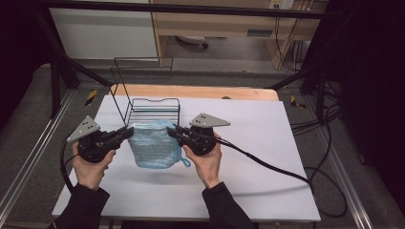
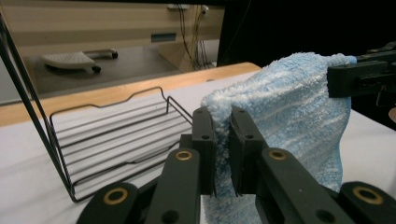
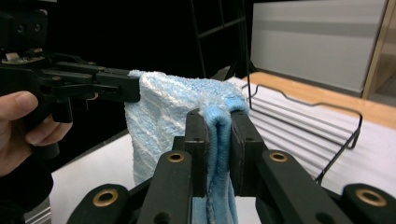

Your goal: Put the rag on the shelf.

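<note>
A light blue terry towel hangs folded between my two grippers above the white table. My left gripper is shut on the towel's upper left corner, and its black jaws pinch the cloth in the left gripper view. My right gripper is shut on the upper right corner, with the blue hem squeezed between its jaws. The towel's lower edge and a small loop dangle near the tabletop. A black wire rack stands right behind the towel.
The white table sheet has free room to the right and in front. A wooden strip runs along the far edge. Cables trail from the right gripper across the table. Black frame poles rise at the back left.
</note>
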A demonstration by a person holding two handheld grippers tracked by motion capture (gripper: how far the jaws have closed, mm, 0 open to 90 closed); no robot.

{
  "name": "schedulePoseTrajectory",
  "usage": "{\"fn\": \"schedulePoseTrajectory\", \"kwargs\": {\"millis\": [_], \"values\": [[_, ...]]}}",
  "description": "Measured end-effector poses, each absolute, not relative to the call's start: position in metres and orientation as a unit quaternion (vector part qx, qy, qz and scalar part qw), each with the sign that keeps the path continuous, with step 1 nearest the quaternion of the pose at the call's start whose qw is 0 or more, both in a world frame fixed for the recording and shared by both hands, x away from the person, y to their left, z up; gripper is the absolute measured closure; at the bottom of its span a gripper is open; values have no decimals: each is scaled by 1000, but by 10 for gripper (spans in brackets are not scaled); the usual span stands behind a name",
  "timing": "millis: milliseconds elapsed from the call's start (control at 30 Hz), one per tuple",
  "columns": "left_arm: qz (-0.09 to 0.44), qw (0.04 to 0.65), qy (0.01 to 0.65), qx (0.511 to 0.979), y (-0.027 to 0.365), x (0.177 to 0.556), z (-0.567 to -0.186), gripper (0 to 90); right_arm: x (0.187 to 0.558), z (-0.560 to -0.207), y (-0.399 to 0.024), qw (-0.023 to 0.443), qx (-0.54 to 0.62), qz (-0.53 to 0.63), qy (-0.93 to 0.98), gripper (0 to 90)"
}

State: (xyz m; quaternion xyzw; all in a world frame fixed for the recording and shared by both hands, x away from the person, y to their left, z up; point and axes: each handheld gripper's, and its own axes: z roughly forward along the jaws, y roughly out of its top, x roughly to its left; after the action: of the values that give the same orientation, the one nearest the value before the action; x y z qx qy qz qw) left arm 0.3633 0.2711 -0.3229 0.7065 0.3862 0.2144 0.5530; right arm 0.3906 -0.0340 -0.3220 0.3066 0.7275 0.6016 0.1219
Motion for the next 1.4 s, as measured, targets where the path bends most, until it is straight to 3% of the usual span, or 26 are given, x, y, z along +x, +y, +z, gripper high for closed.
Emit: {"fn": "schedulePoseTrajectory", "kwargs": {"millis": [700,1400], "values": [[273,604,365,654,279,374,-279,819,397,-276,-22,181,278,632,700,797],[297,654,353,599,287,389,-236,822,414,-232,-7,236,244,660,670,797]]}}
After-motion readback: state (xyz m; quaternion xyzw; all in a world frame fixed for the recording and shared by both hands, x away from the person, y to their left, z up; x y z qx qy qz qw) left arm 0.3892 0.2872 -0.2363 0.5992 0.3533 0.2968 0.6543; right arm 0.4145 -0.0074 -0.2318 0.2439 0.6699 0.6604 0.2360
